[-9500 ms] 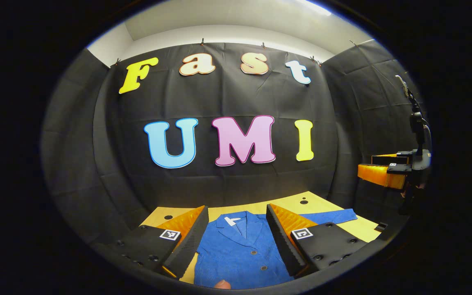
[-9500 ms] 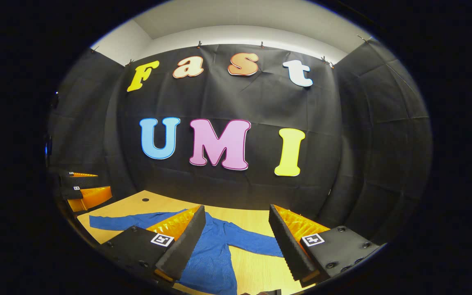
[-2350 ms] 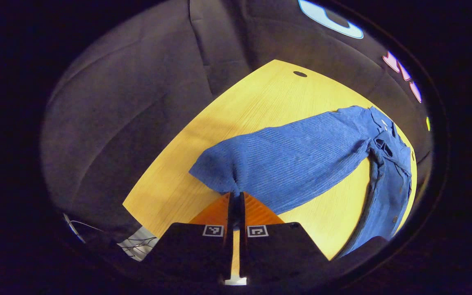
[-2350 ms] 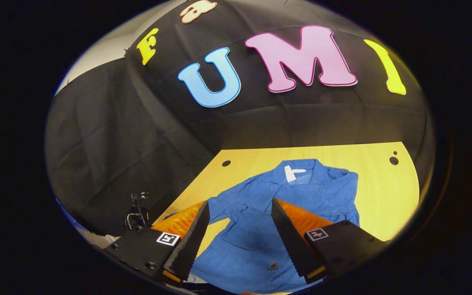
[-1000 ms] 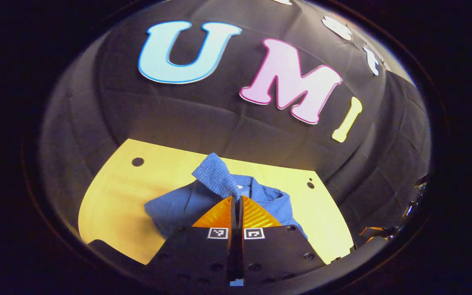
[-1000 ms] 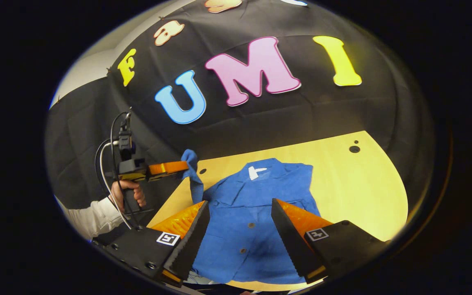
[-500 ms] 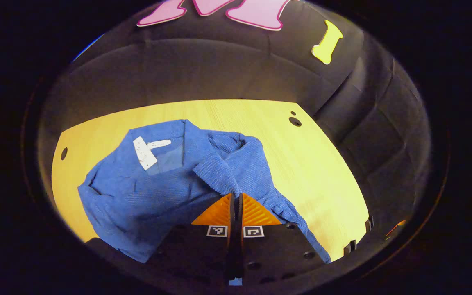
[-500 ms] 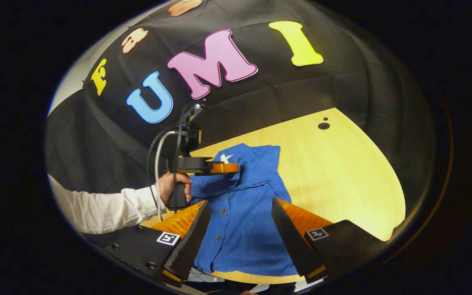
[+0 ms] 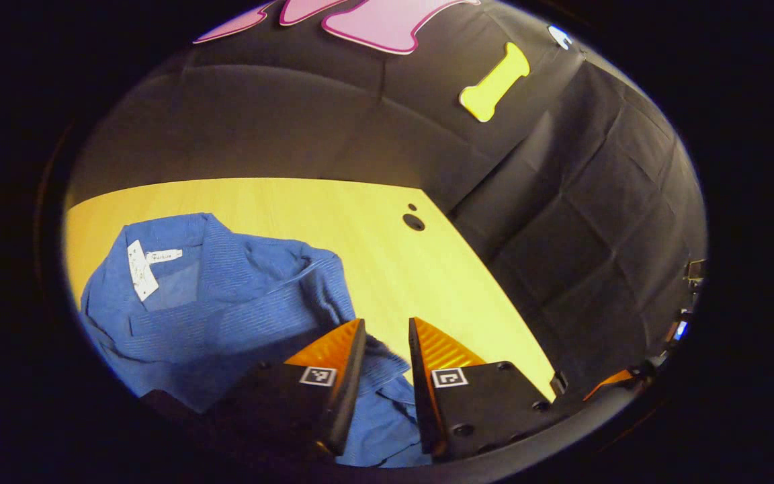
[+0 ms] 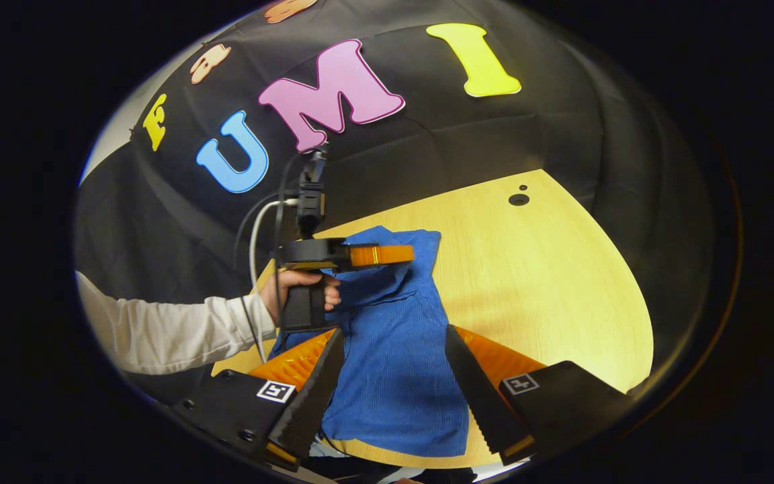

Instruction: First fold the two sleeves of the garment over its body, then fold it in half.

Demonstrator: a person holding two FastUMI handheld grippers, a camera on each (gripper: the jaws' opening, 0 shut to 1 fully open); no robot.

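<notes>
Two grippers above the blue jacket [image 10: 394, 363] on the desk [image 10: 548, 282].
Left gripper [image 9: 385, 329] has jaws parted over a folded sleeve [image 9: 273, 302]; right gripper [image 10: 394, 349] jaws wide apart, empty.

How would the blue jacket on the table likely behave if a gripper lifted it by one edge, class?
The blue jacket would probably droop, not hold shape: its folded sleeve lies in soft wrinkles. Its ribbed weave likely grips rather than slips. It seems light, lying flat on the table.

You see a blue ribbed garment [image 9: 239, 316] with white label [image 9: 140, 267], yellow wood-grain table [image 9: 360, 228], white sleeve [image 10: 158, 333].
</notes>
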